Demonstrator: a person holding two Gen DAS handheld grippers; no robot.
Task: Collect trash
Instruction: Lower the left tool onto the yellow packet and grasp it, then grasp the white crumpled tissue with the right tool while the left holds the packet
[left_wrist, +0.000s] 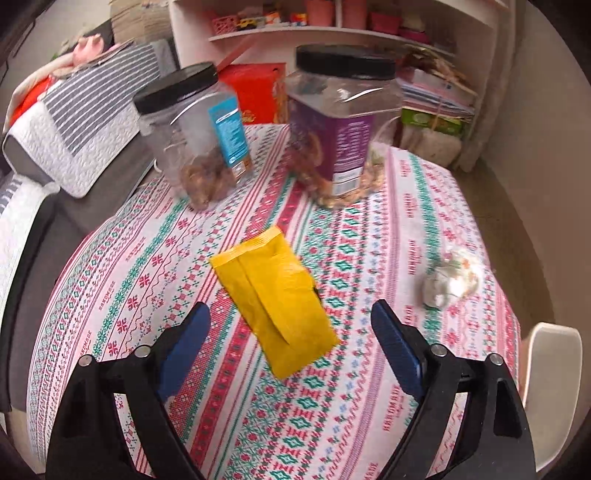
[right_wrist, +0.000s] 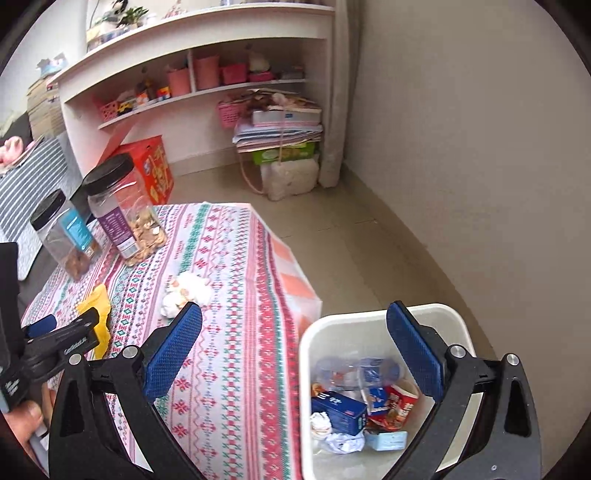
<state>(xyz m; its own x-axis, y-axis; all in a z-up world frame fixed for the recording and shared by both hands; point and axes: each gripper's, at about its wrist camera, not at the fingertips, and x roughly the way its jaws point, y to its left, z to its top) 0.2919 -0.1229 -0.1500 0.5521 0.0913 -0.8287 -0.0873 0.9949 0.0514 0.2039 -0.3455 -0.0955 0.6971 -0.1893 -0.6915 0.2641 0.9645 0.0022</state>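
A white bin (right_wrist: 380, 321) stands on the floor just off the table's near right corner, holding a blue box (right_wrist: 338, 408), a red-and-white wrapper (right_wrist: 400, 404), crushed clear bottles (right_wrist: 354, 369) and crumpled paper (right_wrist: 343, 441). Two clear jars with black lids stand near the table's far left corner: the smaller jar (left_wrist: 192, 136), with a blue label, has brown snacks at the bottom, and the larger jar (left_wrist: 340, 122), with a purple label, holds pale nuts. The labels are too blurred to read. A yellow packet (left_wrist: 277, 302) lies flat near the middle of the patterned tablecloth (left_wrist: 369, 387), and a crumpled white wad (left_wrist: 450, 280) sits toward the right edge, apart from it. The left gripper (left_wrist: 290, 315) hangs over the packet with its jaws wide and the packet below the gap, untouched. The right gripper (right_wrist: 293, 314) is also wide and empty, one finger over the table edge, the other over the bin. Behind the table stand a red box (left_wrist: 255, 92), shelves (right_wrist: 199, 62) with pink pots, and stacked papers (right_wrist: 280, 129).
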